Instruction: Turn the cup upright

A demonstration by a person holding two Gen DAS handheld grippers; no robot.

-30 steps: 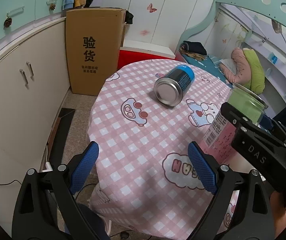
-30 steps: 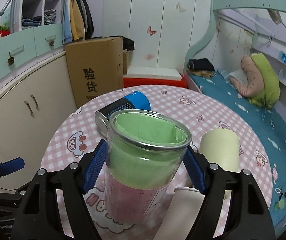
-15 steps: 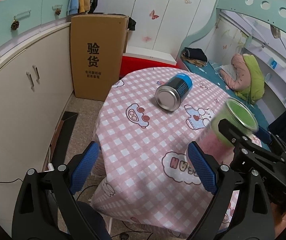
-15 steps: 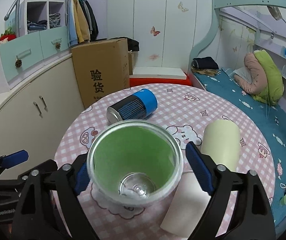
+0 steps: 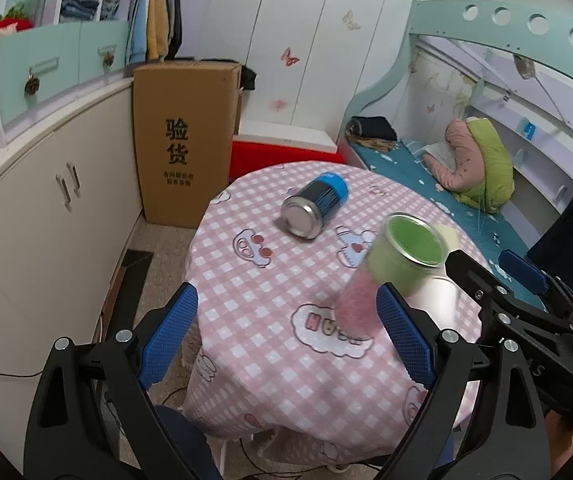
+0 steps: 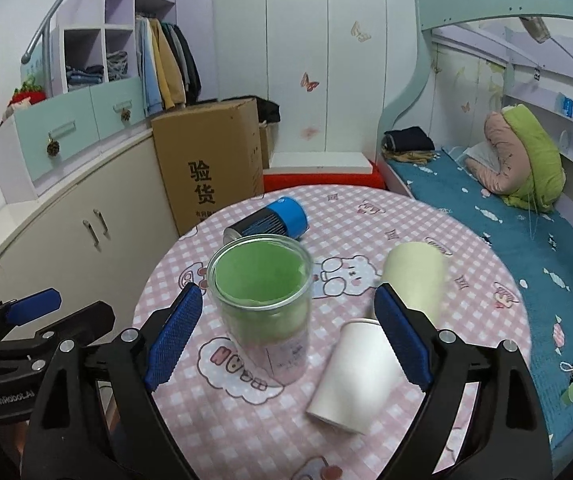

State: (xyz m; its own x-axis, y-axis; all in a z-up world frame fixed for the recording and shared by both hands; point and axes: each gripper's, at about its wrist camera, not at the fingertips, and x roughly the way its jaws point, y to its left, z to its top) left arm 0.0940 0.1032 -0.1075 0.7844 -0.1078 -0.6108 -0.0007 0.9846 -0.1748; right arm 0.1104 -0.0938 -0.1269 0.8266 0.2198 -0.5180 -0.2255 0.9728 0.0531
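A clear cup with a green and pink liner (image 6: 264, 304) stands upright, mouth up, on the pink checked tablecloth (image 6: 386, 240). It also shows in the left wrist view (image 5: 386, 276), blurred. My right gripper (image 6: 286, 336) is open, its blue pads apart on either side of the cup and clear of it. My left gripper (image 5: 286, 340) is open and empty, back at the table's near-left edge. A white paper cup (image 6: 350, 376) and a pale yellow cup (image 6: 414, 276) lie on their sides to the right.
A blue and dark can (image 5: 314, 210) lies on its side at the table's far part; it also shows in the right wrist view (image 6: 270, 222). A cardboard box (image 5: 184, 140) and cabinets stand at left, a bed (image 6: 486, 208) at right.
The right gripper opened and drew back from the cup, which now stands on the table. The left gripper pulled back and higher from the table.
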